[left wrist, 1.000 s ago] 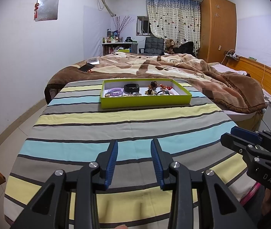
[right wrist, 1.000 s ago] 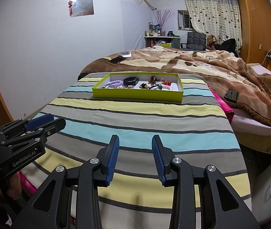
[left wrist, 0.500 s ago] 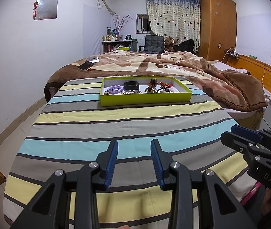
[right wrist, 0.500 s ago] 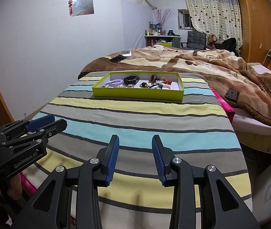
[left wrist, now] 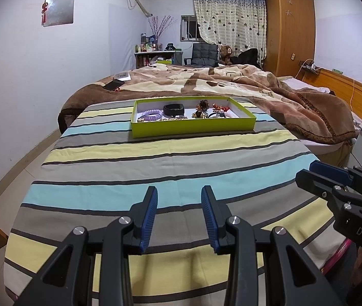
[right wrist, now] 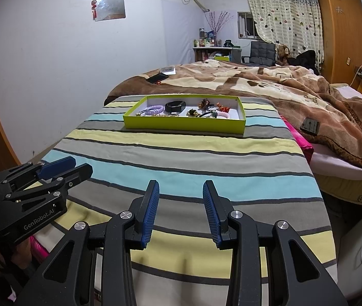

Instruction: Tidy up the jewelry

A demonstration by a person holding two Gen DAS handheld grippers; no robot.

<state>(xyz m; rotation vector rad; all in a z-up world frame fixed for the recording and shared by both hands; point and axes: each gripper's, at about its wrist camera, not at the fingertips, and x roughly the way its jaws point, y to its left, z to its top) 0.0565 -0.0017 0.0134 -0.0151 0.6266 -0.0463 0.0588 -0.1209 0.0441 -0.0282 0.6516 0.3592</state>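
Green cardboard tray (left wrist: 193,127) lies far ahead on the striped bed cover (left wrist: 155,168), holding small, light jewelry; the purple coil bracelet (left wrist: 151,114) looks soft, so pinch its rim; left hand-held gripper (left wrist: 179,215) and right hand-held gripper (right wrist: 181,213) hang released, empty.

Even, cool indoor light fills both fisheye views; edges bend and darken, a glare spot sits on the square reflective wall panel (right wrist: 109,5), and focus stays sharp.
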